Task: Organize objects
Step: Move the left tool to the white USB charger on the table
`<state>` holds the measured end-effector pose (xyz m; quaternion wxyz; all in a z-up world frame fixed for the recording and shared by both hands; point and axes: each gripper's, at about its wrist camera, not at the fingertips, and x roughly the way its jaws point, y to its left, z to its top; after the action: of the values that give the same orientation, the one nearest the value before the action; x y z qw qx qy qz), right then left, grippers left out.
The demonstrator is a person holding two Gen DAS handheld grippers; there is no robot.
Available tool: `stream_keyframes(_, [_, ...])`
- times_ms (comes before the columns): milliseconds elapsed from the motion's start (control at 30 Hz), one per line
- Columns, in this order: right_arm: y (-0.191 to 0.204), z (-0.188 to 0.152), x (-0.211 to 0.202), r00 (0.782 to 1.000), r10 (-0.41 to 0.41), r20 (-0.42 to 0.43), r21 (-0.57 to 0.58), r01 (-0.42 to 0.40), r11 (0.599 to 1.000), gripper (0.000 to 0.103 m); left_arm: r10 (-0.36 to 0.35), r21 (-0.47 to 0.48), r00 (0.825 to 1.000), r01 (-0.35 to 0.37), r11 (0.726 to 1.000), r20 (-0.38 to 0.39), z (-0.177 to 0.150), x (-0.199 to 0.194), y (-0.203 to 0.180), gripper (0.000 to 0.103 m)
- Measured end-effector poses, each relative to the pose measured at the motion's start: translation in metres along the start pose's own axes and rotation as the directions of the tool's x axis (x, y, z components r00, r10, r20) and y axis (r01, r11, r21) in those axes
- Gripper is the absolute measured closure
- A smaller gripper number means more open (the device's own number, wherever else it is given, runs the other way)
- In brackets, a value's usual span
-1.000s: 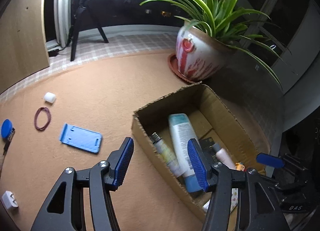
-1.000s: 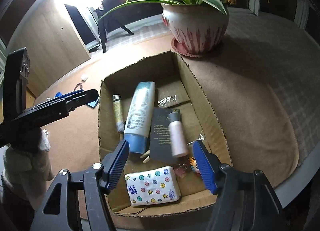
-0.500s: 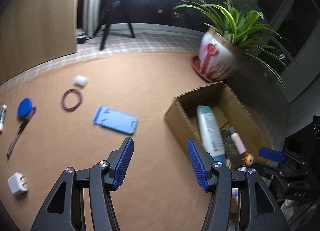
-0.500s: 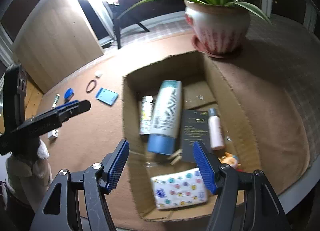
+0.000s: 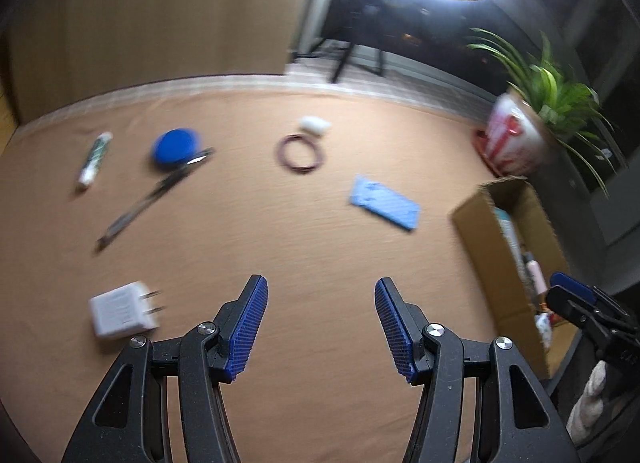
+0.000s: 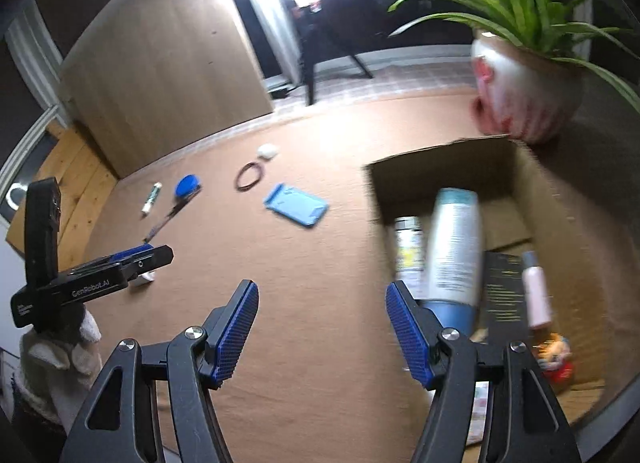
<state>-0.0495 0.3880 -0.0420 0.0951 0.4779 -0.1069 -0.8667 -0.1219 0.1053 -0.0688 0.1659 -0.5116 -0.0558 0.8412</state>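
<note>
My left gripper [image 5: 318, 323] is hanging open and empty. The small white plug charger [image 5: 122, 315] is lying just left of its fingers, prongs pointing right. My right gripper [image 6: 322, 333], open too, is sitting farther away, near the brown cardboard box [image 6: 560, 219].

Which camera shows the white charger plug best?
The left wrist view: the charger lies whole on the mat, its two prongs visible, just left of the left tool. In the right wrist view only a white sliver shows, mostly hidden behind the left tool.
</note>
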Motion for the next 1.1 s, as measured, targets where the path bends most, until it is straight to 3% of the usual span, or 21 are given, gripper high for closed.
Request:
stream_keyframes(200, [0.035,-0.001,0.022,0.998,0.024,-0.052,-0.030,-0.026,0.999,0.040,0.081,-0.072,0.997,-0.082,0.994,-0.009,0.003,-0.005,0.078,0.043])
stream_keyframes(467, [0.058,-0.005,0.038,0.991,0.082,-0.105,-0.002,-0.082,0.997,0.040,0.044,-0.137,0.996,-0.055,0.989,-0.082,0.005,0.011,0.146,0.044])
stream_keyframes(700, [0.065,-0.008,0.044,0.988,0.085,-0.132,0.001,-0.085,0.996,0.040,-0.036,-0.150,0.994,0.020,0.988,-0.106,0.003,0.019,0.155,0.044])
stream_keyframes(1100, [0.074,-0.008,0.056,0.978,0.114,-0.174,-0.013,-0.118,0.993,0.040,-0.115,-0.076,0.984,0.106,0.992,-0.138,-0.024,0.016,0.113,0.044])
